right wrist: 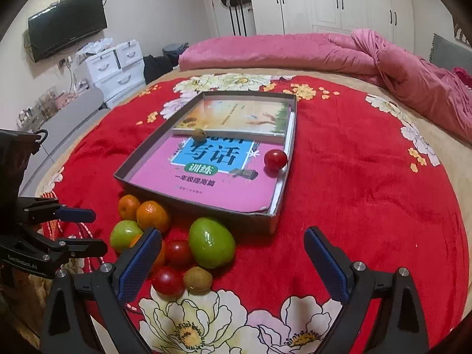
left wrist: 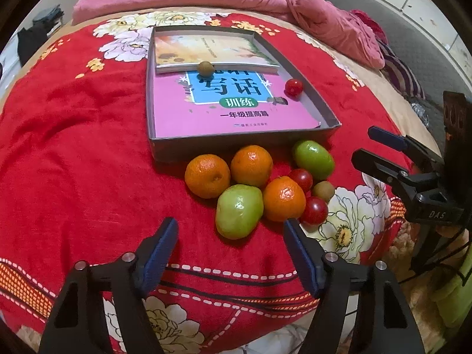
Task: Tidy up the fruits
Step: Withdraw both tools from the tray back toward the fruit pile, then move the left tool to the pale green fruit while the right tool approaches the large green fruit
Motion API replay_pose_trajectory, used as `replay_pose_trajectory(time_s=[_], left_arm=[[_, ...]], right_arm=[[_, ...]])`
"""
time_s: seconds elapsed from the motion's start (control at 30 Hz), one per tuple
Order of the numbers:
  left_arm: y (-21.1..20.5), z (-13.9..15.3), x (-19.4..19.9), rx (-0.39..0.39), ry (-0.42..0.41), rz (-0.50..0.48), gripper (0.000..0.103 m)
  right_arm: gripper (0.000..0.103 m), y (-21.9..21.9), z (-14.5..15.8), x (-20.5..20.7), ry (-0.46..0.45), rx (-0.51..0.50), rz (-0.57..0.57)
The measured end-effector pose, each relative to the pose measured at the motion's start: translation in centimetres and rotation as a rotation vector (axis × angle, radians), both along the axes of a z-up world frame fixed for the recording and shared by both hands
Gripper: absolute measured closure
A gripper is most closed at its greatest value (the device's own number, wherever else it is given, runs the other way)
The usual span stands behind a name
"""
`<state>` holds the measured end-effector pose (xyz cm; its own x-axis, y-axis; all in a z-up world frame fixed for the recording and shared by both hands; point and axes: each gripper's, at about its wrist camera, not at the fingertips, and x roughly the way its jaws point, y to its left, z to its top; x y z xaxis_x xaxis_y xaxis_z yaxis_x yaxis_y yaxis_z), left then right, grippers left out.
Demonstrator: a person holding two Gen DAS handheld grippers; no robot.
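Landmark: I take the shallow grey box (left wrist: 236, 144) on the red floral blanket (left wrist: 73, 153) as my reference; a pink book (left wrist: 230, 112) lies flat in it, with a second pale book (left wrist: 206, 48) on top at the far end.
Edges: The box's near wall stands between my grippers and its floor. The fruit pile lies just in front of that wall, with one orange (left wrist: 251, 165) and one green fruit (left wrist: 313, 160) right up against it.
Open room: Left of the box I see bare blanket; right of it, in the right wrist view, there is wide open red cloth (right wrist: 368, 191) too.
Left gripper (left wrist: 231, 234): My jaws stand wide apart and hold nothing. The nearest green fruit (left wrist: 239, 211) sits just ahead, in front of the box.
Right gripper (right wrist: 233, 247): The jaws are spread and empty. The other green fruit (right wrist: 211, 242) lies between the fingertips and the box wall, and the left finger overlaps an orange (right wrist: 159, 255).
Count outside the box: I count three oranges, two green fruits, two cherry tomatoes (left wrist: 314, 211) and one small brown fruit (left wrist: 323, 191).
Count inside the box: one cherry tomato (left wrist: 293, 87) near the right wall, and one brown fruit (left wrist: 205, 68) against the pale book's edge.
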<state>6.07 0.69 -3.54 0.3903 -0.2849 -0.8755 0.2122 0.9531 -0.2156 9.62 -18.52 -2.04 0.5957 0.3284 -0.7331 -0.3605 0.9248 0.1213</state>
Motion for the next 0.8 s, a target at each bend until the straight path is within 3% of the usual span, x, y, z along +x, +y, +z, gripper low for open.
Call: replay_pose_trajectory(time_s=[0.1,0.5,0.8], left_arm=[[-0.2,-0.3,0.0,0.003,0.008,-0.013,0.044],[-0.6,-1.1,0.3,-0.01,0.016,-0.027,0.053],[-0.9,-2.0,0.9,-0.014,0.032,-0.03,0.062]], right_arm=[[0.005,0.0,-0.4,0.1,0.02,-0.007,0.0],[0.006,0.2,-1.7,0.7,0.085,-0.022,0.015],[0.017,0.3,-2.9,1.3,0.141,-0.046,0.009]])
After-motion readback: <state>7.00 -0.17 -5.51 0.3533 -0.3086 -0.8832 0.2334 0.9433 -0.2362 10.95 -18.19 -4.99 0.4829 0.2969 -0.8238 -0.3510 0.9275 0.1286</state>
